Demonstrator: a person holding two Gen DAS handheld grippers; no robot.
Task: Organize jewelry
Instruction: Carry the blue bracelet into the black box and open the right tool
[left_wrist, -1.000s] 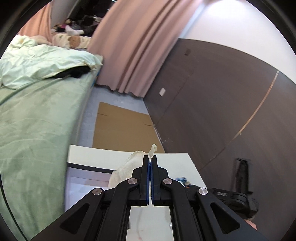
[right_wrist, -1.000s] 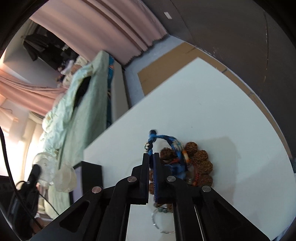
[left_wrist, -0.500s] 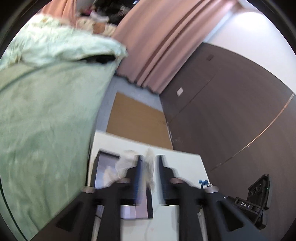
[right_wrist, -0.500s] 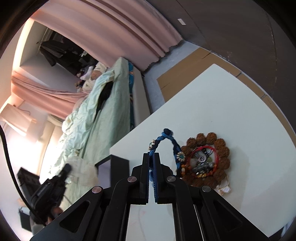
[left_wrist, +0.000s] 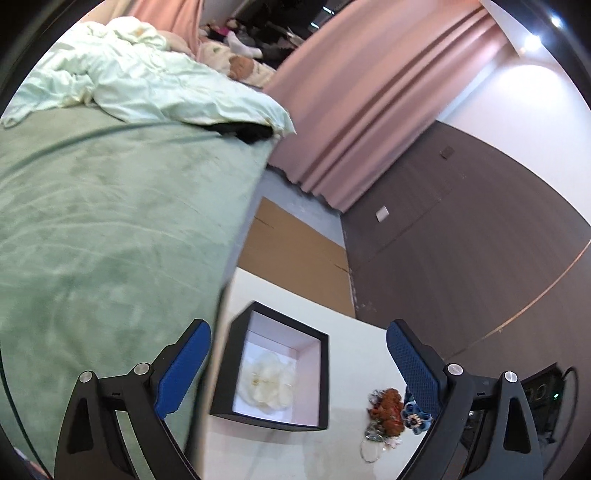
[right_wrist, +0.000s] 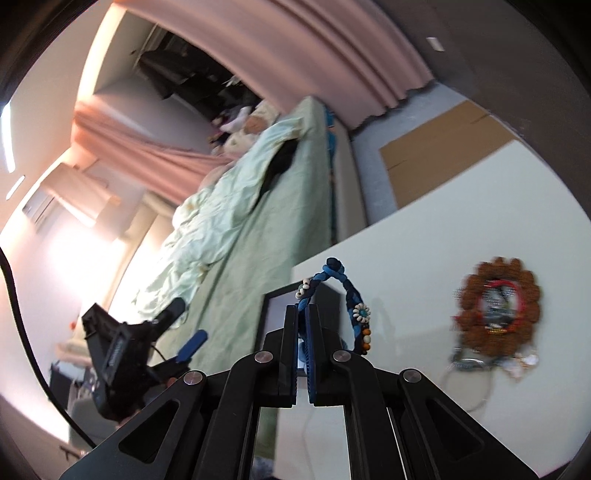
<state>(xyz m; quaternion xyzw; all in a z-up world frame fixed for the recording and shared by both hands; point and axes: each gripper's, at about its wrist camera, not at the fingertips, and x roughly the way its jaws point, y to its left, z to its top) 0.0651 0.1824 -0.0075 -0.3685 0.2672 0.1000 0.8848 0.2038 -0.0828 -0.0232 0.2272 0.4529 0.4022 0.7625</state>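
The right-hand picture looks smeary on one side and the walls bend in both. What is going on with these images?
Right wrist view: the brown bead ring on the table is smeared by motion blur, while the blue braided bracelet clamped in the right gripper stays sharp; strong glare washes out the left. Left wrist view: mostly sharp, fisheye curving the wall and the black box.

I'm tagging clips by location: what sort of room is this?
Most likely a bedroom: a bed with a green blanket and rumpled duvet, and pink curtains.
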